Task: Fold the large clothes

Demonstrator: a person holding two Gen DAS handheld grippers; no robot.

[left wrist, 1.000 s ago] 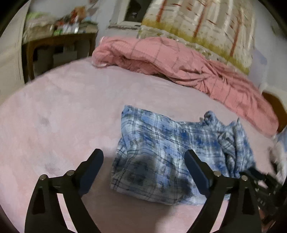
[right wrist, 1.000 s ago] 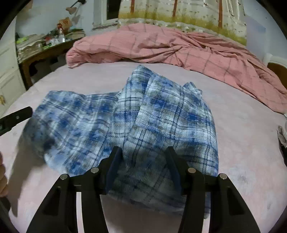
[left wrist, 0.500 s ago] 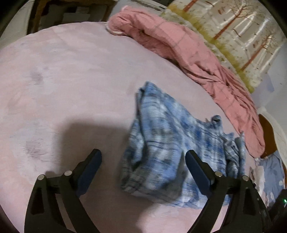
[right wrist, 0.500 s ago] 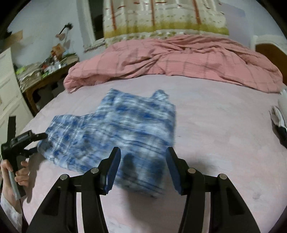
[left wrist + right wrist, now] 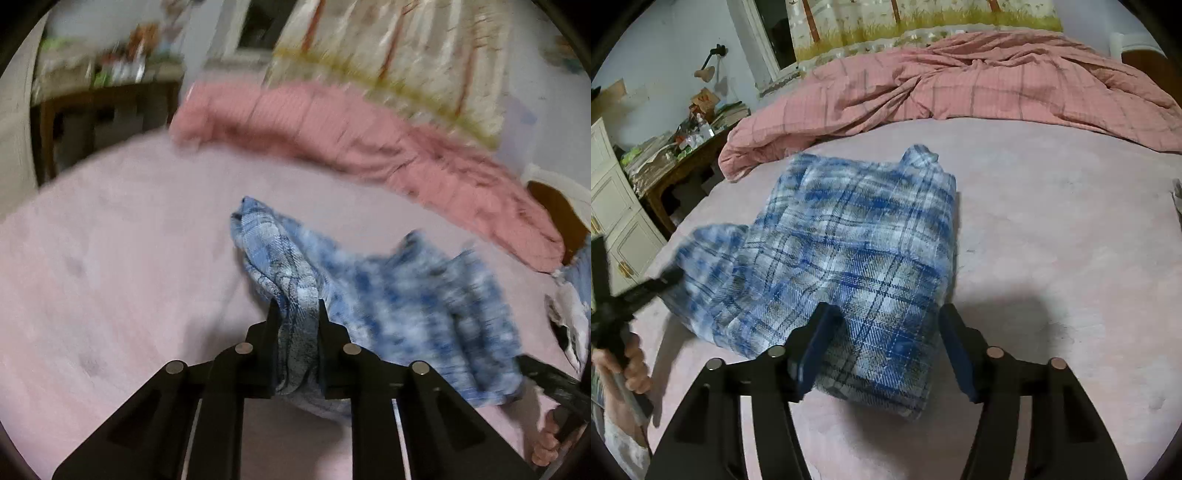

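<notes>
Two grippers: left gripper (image 5: 295,310) jaws just closed, pinching the plaid shirt (image 5: 857,251); right gripper (image 5: 886,347) jaws widening, unclamped.

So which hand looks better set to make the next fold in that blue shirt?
Probably left: its tool is already clamped on the shirt. The right tool is open, gripping nothing.

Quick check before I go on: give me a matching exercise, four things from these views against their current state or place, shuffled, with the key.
Things:
1. left hand-held gripper
2. right hand-held gripper
3. blue plaid shirt
4. pink checked quilt

States or places:
A. bunched along the far side of the bed
B. jaws open, one on each side of the shirt's near corner
C. clamped on a bunched fold of cloth
D. partly folded on the pink bed cover

Pairs: 1-C, 2-B, 3-D, 4-A
</notes>
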